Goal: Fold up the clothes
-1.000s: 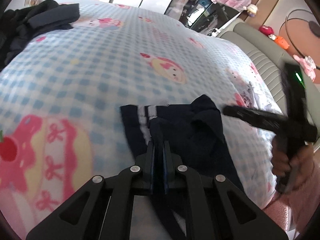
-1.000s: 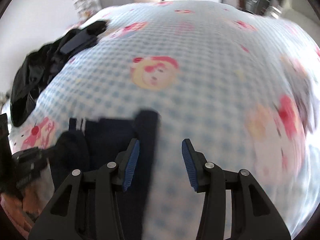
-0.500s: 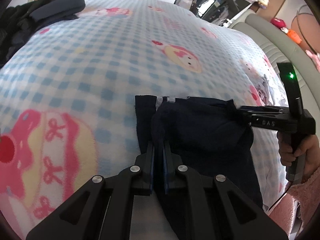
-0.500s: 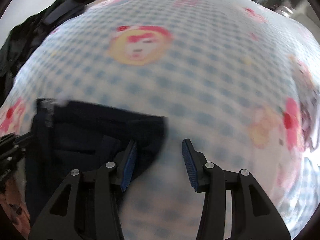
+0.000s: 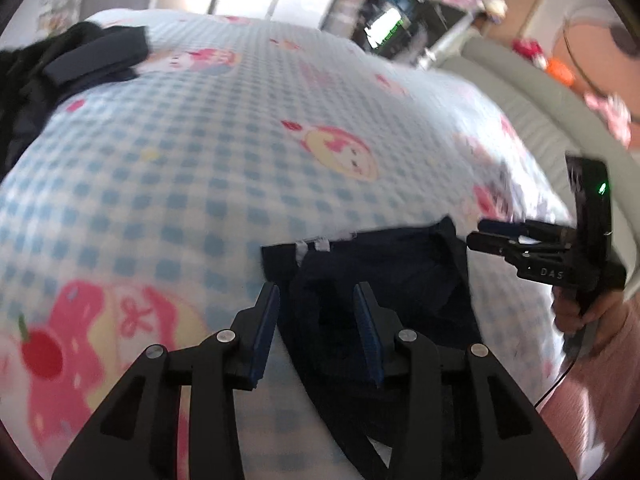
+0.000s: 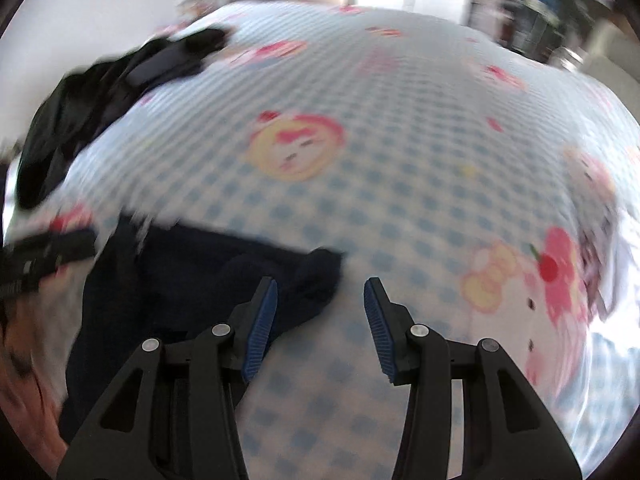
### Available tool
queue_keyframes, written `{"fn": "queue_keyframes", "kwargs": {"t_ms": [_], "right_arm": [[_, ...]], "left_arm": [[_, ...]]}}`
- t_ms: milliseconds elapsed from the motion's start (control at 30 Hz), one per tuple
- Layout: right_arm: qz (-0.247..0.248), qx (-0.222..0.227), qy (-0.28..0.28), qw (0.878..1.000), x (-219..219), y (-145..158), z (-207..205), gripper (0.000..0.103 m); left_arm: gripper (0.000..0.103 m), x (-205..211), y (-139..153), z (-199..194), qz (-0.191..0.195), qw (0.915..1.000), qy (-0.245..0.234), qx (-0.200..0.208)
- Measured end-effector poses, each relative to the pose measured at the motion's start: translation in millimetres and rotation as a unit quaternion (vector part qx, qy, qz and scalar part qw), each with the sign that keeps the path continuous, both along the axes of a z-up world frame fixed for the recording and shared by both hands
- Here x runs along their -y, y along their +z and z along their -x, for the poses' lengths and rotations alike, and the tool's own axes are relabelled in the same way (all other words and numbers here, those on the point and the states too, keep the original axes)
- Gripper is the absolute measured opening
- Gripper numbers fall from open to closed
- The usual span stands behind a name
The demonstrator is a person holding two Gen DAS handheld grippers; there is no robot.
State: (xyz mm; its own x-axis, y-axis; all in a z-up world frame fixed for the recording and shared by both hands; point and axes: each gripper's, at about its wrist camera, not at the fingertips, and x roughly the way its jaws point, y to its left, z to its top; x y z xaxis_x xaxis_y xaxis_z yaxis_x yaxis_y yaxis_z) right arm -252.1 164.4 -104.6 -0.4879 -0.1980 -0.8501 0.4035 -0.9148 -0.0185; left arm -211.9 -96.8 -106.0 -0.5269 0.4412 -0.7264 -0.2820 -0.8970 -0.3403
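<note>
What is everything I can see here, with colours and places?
Dark navy fabric garment with white stripes: one, near edge of the bed, under both tools.
Black heap of clothes: one, far left of the bed.
Blue-and-white checked cartoon bedspread: one, covering the bed.
Grey padded headboard: one, right side.
Left gripper: black, blue fingers open above the garment.
Right gripper: black, fingers open at the garment's right edge.

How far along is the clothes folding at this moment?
Done: a navy garment lies doubled over on the checked bedspread. In hand: nothing; the left gripper and right gripper are both open above it. Left: probably further folds, and the dark clothes pile at the far edge looks unfolded.
</note>
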Motion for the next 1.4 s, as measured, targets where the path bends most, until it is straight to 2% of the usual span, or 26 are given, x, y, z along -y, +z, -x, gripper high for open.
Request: {"fn": "queue_keyframes", "kwargs": {"t_ms": [133,167,200,267,333,433,567,667,700,733,767,800,833,867,933,1000,1100,1200,1300,1400], "right_arm": [[-0.033,0.012,0.042,0.998,21.7,-18.9,10.3,0.048],[-0.035,0.019,0.048,0.998,25.5,-25.5,11.9,0.048],[-0.030,0.023,0.050,0.998,26.3,-29.3,14.4,0.048],[-0.017,0.012,0.051,0.998,27.0,-30.5,11.7,0.015],[0.000,0.000,0.037,0.999,22.0,-27.5,9.1,0.010],[0.035,-0.009,-0.009,0.999,1.8,-18.5,8.7,0.008],[0.052,-0.020,-0.076,0.996,-20.9,-16.4,11.2,0.007],[0.039,0.007,-0.110,0.993,-27.7,-28.3,27.5,0.009],[0.045,0.017,-0.115,0.992,-29.6,-30.8,30.3,0.011],[0.057,0.011,-0.116,0.992,-31.1,-26.5,28.1,0.013],[0.068,0.004,-0.117,0.991,-32.5,-21.7,25.5,0.019],[0.077,-0.017,-0.114,0.990,-32.0,-13.4,20.5,0.023],[0.086,-0.036,-0.109,0.990,-31.4,-5.6,15.8,0.028],[0.091,-0.041,-0.101,0.990,-29.0,-1.9,13.9,0.032],[0.087,-0.029,-0.074,0.993,-17.6,-1.9,12.9,0.033],[0.053,-0.007,-0.048,0.997,-2.8,-12.5,16.8,0.033],[-0.007,0.008,-0.055,0.998,9.3,-35.1,20.5,0.032],[0.006,0.007,-0.085,0.996,1.4,-44.5,28.1,0.031],[0.025,-0.012,-0.112,0.993,-4.7,-39.0,28.4,0.031],[0.037,-0.064,-0.122,0.990,-8.2,-20.3,19.9,0.033]], "left_arm": [[0.036,-21.4,-17.2,15.0,0.022,0.9988,-0.032,0.030],[0.024,-24.8,-18.7,16.8,0.029,0.9988,-0.029,0.029],[0.016,-25.6,-17.4,16.8,0.034,0.9990,-0.021,0.020],[0.010,-20.6,-8.7,12.2,0.029,0.9996,0.000,-0.003],[0.008,-14.2,0.3,8.1,0.024,0.9993,0.019,-0.022],[0.007,-2.6,12.8,5.1,0.019,0.9980,0.039,-0.046],[0.008,1.5,3.3,15.4,0.017,0.9980,0.054,-0.029],[0.012,-0.7,-26.7,30.4,0.013,0.9978,0.043,0.049],[0.014,1.1,-26.5,29.3,0.005,0.9978,0.044,0.050],[0.021,2.9,-25.8,28.0,-0.004,0.9978,0.045,0.049],[0.035,5.1,-21.1,25.8,-0.011,0.9980,0.046,0.042],[0.040,7.4,-16.3,23.5,-0.018,0.9981,0.048,0.034],[0.042,10.2,-12.4,21.7,-0.021,0.9980,0.055,0.022],[0.041,13.0,-8.8,20.4,-0.022,0.9976,0.065,0.008],[0.038,15.5,-6.9,20.2,-0.021,0.9968,0.076,-0.006],[0.026,12.3,-11.5,23.5,-0.012,0.9976,0.068,0.008],[0.025,5.0,-19.3,26.7,0.009,0.9977,0.061,0.029],[0.025,-3.4,-29.5,37.0,0.039,0.9967,0.060,0.039],[0.028,2.8,-24.1,39.9,0.018,0.9952,0.093,0.026],[0.032,10.7,-17.2,34.5,-0.010,0.9945,0.103,0.016]]}}
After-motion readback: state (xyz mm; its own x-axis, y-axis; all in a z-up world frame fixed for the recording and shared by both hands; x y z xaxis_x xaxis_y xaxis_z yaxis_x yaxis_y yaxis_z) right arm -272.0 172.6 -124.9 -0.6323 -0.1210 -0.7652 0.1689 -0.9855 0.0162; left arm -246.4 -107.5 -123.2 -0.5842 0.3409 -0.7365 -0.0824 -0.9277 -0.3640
